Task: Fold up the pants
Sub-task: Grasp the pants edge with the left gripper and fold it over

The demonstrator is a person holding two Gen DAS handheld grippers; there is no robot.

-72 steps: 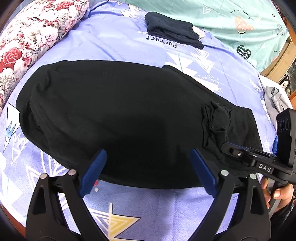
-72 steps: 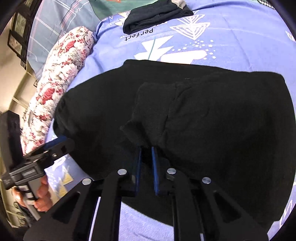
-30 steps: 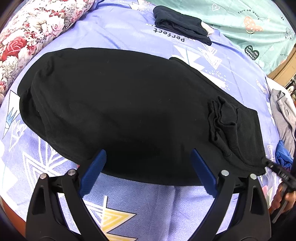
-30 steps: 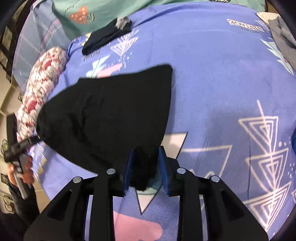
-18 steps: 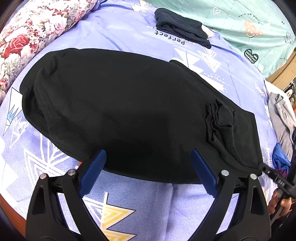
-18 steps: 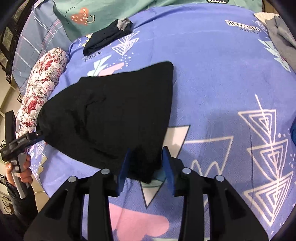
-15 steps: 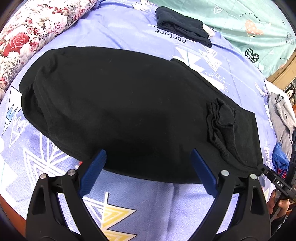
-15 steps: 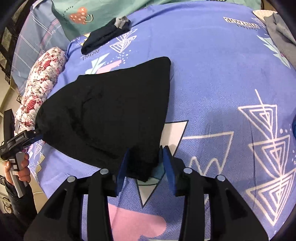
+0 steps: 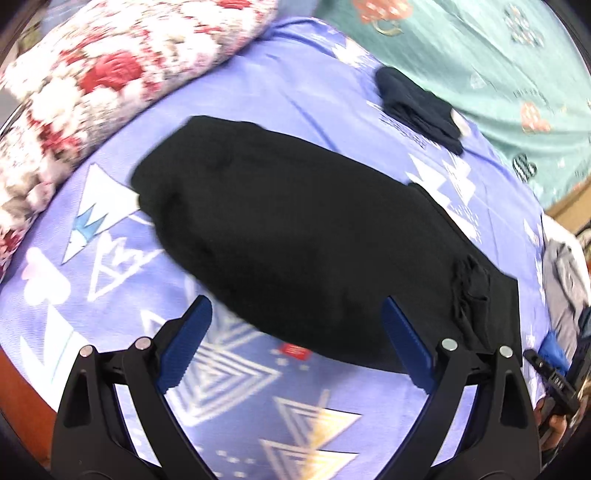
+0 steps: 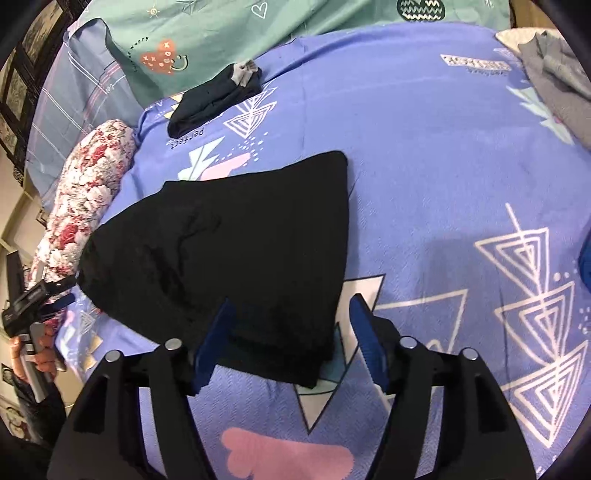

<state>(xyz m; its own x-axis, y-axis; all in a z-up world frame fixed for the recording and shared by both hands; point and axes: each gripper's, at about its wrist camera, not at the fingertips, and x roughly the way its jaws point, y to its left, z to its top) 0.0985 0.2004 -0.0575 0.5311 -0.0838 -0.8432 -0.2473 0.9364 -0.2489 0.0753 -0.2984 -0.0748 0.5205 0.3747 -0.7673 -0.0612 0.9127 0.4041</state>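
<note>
So the black pants (image 10: 236, 254) are lying flat on the purple patterned bedsheet (image 10: 424, 155), already doubled over into one long dark slab. In the left wrist view they run diagonally from the far left down to the near right (image 9: 314, 240), with a little rumpled bunch of fabric near the right end.

The right gripper (image 10: 286, 336) sits right at the near corner of the pants. Its jaws are opening, and that corner of cloth lies between the blue pads, but they aren't pressing on it, there's a visible gap on both sides. The fabric just rests on the sheet.

The left gripper (image 9: 295, 343) is spread wide with nothing in it, hovering over the near edge of the pants; only sheet and the pants' edge show between its pads. That view is a bit motion-blurred.

Further out: a floral bolster pillow (image 9: 92, 81) along the left side, a small folded dark garment (image 10: 218, 99) at the far end of the bed, a teal blanket (image 10: 221, 33) with cartoon prints behind it, and some grey clothing (image 10: 554, 77) at the far right.
</note>
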